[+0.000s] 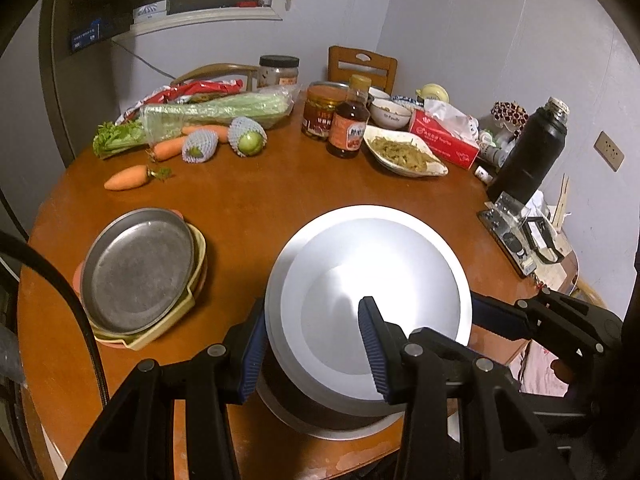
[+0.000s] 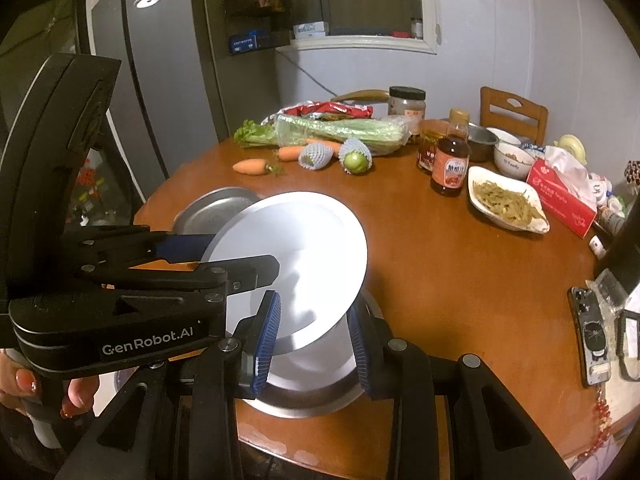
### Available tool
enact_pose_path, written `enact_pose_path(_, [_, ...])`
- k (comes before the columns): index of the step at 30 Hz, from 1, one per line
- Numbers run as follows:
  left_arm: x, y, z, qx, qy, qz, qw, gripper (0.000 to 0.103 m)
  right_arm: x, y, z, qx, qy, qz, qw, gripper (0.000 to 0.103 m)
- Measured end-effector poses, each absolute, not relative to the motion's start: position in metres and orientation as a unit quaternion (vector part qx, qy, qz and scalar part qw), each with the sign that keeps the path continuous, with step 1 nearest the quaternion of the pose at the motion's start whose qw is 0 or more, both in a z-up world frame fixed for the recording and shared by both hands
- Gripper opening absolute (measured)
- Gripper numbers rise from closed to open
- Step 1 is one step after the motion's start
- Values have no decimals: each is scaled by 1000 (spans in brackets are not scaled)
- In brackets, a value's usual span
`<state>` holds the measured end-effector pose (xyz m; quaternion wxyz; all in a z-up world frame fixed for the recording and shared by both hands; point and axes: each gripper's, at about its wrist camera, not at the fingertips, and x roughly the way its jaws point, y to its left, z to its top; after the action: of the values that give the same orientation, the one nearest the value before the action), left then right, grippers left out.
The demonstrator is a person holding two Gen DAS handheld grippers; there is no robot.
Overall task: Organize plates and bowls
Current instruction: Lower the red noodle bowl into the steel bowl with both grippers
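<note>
A large white plate (image 1: 372, 264) (image 2: 296, 252) hangs tilted over a shallow metal dish (image 1: 320, 416) (image 2: 304, 388), which sits at the table's near edge. My left gripper (image 1: 312, 344) (image 2: 192, 256) is shut on the plate's rim, one finger on top and one underneath. My right gripper (image 2: 314, 344) (image 1: 492, 314) pinches the rim on the other side. A second white rim seems to lie just under the plate. To the left, a round metal pan (image 1: 140, 268) (image 2: 216, 208) tops a stack of a beige dish and a pink plate.
Carrots (image 1: 126, 178), celery (image 1: 216, 112) and net-wrapped fruit (image 1: 248, 136) lie at the back left. Sauce bottles (image 1: 348, 120), a dish of food (image 1: 404, 152), a tissue box (image 1: 444, 136), a black flask (image 1: 532, 152) and a phone (image 2: 592, 332) crowd the back and right.
</note>
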<state>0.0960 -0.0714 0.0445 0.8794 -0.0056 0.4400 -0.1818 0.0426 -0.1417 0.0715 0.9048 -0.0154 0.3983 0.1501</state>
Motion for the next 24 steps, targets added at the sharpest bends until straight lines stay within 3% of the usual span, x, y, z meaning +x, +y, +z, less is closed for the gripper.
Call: enact_pose_path(24, [104,-79,12,8,476,-176,862,44,51,-150,36,-1,437,157,885,35])
